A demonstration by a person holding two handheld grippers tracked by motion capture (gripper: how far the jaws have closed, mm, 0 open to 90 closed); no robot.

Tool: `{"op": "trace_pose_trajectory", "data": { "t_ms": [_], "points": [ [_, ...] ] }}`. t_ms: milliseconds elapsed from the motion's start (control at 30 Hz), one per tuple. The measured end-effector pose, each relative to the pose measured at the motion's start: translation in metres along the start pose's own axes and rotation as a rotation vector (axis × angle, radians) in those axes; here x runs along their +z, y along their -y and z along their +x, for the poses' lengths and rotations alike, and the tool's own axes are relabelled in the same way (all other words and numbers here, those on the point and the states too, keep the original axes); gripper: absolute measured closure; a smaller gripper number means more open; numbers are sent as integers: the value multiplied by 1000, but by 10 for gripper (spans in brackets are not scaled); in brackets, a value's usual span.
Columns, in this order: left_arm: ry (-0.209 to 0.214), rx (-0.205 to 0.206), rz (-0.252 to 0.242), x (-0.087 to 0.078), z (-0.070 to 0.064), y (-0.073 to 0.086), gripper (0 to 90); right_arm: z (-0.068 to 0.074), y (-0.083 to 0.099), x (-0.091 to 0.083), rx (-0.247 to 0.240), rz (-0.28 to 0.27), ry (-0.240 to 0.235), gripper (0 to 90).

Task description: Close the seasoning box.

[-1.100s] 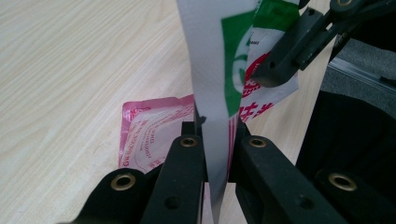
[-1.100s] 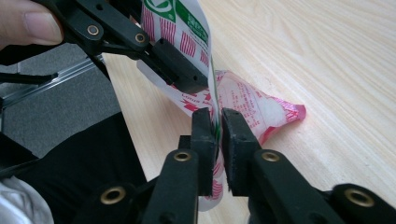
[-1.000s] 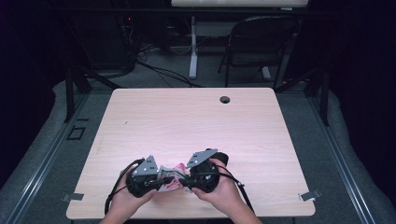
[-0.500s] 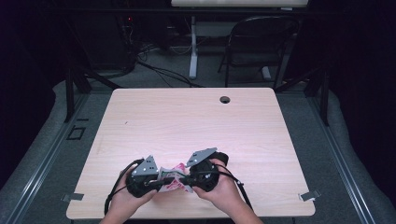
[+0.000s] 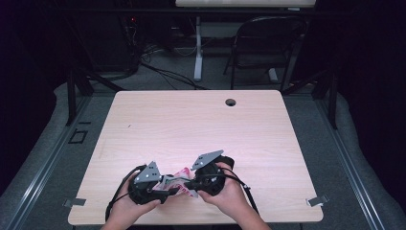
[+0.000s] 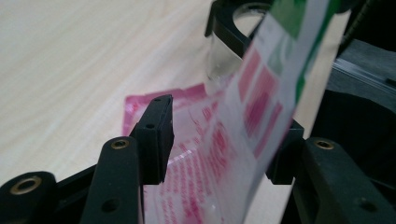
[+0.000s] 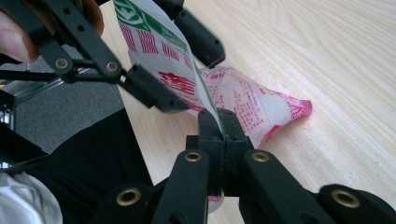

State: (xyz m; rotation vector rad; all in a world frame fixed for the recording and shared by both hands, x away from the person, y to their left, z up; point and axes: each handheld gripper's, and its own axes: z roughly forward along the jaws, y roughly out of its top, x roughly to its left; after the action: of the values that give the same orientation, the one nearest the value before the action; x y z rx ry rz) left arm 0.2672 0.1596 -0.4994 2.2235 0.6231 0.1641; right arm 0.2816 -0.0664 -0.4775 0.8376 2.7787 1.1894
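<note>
High view: 1 surface (image 5: 201,129), light wood, w/ 1 round dark hole (image 5: 231,102) near its far edge. 2 grippers at the near edge, 1 per hand: left gripper (image 5: 165,190) and right gripper (image 5: 189,183), tips facing each other, very close. Between them 1 pouch (image 5: 179,176), pink/white, at the near middle of the surface. Behind the surface: 1 dark chair (image 5: 263,45), cables on the floor.

Left gripper view: left gripper (image 6: 224,140) is spread; its 2 black jaws stand on either side of the pouch (image 6: 205,158); right jaw seems to touch the film, left jaw sits just beside it, contact can't tell. Pouch is clear-ish plastic w/ pink/red print blocks, blurred here, not readable; top strip shows green and white.

Right gripper view: right gripper (image 7: 219,126) is pressed together, pinching the pouch's (image 7: 247,107) thin upper edge between its 2 jaws. Pouch is 1 pc: white/translucent film, pink-red border, lower corner resting on the surface (image 7: 327,56) at right, upper part lifted and tilted toward far left. Writing: rows of small red text on the lower part, too small to read; 1 big red character-like mark and red bars on the upper part, plus a green-white logo at the top; brand not readable. Left gripper (image 7: 187,74) shows farther off, jaws apart around the upper part of the pouch.
</note>
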Motion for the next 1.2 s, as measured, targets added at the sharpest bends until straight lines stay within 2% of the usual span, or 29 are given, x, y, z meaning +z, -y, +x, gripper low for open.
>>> {"op": "trace_pose_trajectory", "data": {
  "t_ms": [167, 233, 300, 367, 467, 567, 867, 967, 1200],
  "points": [
    [-33, 16, 27, 0, -2, 11, 445, 0, 0, 0, -7, -1, 0, 900],
    [-64, 37, 15, -2, -2, 16, 431, 1, 0, 0, -6, -3, 1, 900],
    [-79, 39, -12, -4, 0, 21, 417, 1, 1, 1, 0, -9, 2, 900],
    [-84, 12, -20, -6, 3, 26, 416, 1, 0, 1, -1, -8, 2, 900],
    [-107, -5, -23, -7, 5, 33, 381, 1, -1, 0, -3, 0, 2, 900],
    [-109, 8, -6, -5, 3, 38, 387, 1, -1, 0, -6, 5, 5, 900],
    [-112, 42, -9, 4, 5, 50, 417, 0, -4, -1, -4, -7, 6, 900],
    [-114, 36, -9, 5, 8, 53, 421, 1, -6, 0, -7, -24, 15, 900],
    [-112, 34, -21, 11, 12, 59, 417, -2, -13, -1, -14, -25, 12, 900]
  ]
}}
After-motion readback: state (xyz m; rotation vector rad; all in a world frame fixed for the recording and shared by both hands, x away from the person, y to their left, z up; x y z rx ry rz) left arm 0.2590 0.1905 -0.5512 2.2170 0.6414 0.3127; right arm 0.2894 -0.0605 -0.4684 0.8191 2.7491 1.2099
